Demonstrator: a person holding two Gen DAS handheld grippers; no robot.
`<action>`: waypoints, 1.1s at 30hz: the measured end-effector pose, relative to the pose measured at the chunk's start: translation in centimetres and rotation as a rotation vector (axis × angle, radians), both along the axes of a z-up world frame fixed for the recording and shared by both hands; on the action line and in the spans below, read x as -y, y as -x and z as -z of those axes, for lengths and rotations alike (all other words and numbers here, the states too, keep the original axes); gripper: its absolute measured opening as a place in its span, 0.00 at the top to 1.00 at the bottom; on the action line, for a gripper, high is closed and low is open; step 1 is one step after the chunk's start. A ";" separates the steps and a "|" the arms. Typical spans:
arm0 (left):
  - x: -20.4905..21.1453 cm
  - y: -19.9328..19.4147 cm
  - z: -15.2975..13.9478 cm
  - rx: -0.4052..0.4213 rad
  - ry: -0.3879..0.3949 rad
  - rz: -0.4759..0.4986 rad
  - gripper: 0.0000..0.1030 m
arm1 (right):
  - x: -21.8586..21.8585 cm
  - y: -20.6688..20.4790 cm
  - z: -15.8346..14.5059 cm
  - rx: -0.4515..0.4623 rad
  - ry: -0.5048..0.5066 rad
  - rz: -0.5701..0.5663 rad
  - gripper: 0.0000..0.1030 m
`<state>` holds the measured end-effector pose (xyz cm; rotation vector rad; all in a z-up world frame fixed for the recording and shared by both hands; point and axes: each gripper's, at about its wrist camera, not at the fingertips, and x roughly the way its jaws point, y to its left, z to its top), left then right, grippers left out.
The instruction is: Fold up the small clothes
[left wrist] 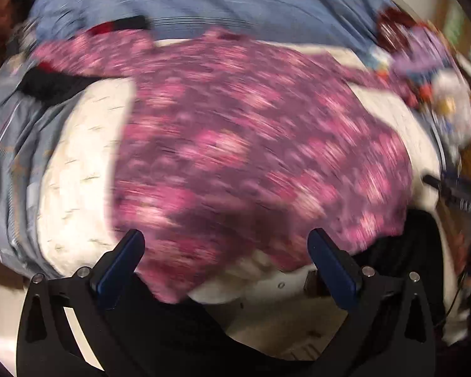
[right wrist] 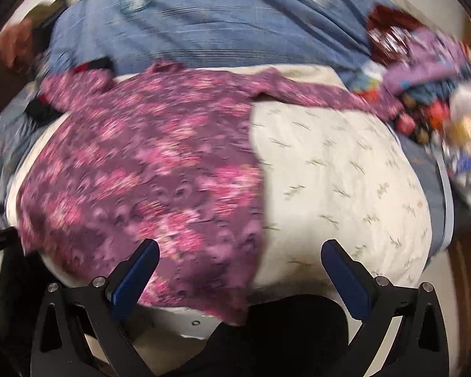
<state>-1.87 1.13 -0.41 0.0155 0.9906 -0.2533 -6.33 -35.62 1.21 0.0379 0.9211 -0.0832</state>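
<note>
Purple garment (right wrist: 141, 163) flat on cream pad (right wrist: 345, 172); clothes heap (right wrist: 424, 72) beside sleeve.

The purple-and-pink floral garment (left wrist: 254, 144) is soft matt cloth, its weave lost to blur. Under it lies a cream cover (right wrist: 345, 182) of matt, slightly crinkled fabric with small dark flecks, and behind that a blue blanket (right wrist: 219, 25) of dull woven cloth. Both grippers (left wrist: 226, 245) (right wrist: 240, 257) have matt black plastic frames, shiny metal screws and smooth blue pads (right wrist: 135, 279)

Bedroom (blue bedding (right wrist: 223, 28), clothes pile (right wrist: 424, 72))
</note>
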 end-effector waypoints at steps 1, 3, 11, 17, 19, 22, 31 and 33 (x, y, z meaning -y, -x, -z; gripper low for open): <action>-1.1 -0.5 -0.2 -0.003 0.013 -0.027 0.00 | 1.4 -0.1 0.2 -0.005 -0.030 0.032 0.00; -4.9 -2.1 -0.4 -0.027 0.045 -0.120 0.00 | 3.8 -0.4 0.8 -0.021 -0.089 0.084 0.01; -9.6 -5.3 6.0 -0.306 0.214 -0.217 0.00 | 4.5 -1.9 3.9 -0.071 -0.267 0.034 0.02; -7.2 -4.6 7.9 -0.351 0.286 -0.192 0.08 | 1.6 -3.7 5.9 -0.116 -0.259 -0.074 0.64; -7.2 -4.1 6.6 -0.318 0.286 -0.174 0.81 | 1.9 -3.8 5.2 -0.096 -0.309 -0.113 0.95; -8.6 -3.7 4.9 -0.319 0.320 -0.170 0.97 | 3.7 -2.6 1.8 0.014 -0.403 -0.111 0.95; -9.2 -3.0 5.4 -0.367 0.138 -0.154 0.96 | 7.3 -1.9 5.4 -0.173 -0.321 0.038 0.96; -9.3 -2.5 2.9 -0.306 0.149 -0.116 0.92 | 8.5 -1.5 4.7 -0.127 -0.390 0.042 0.91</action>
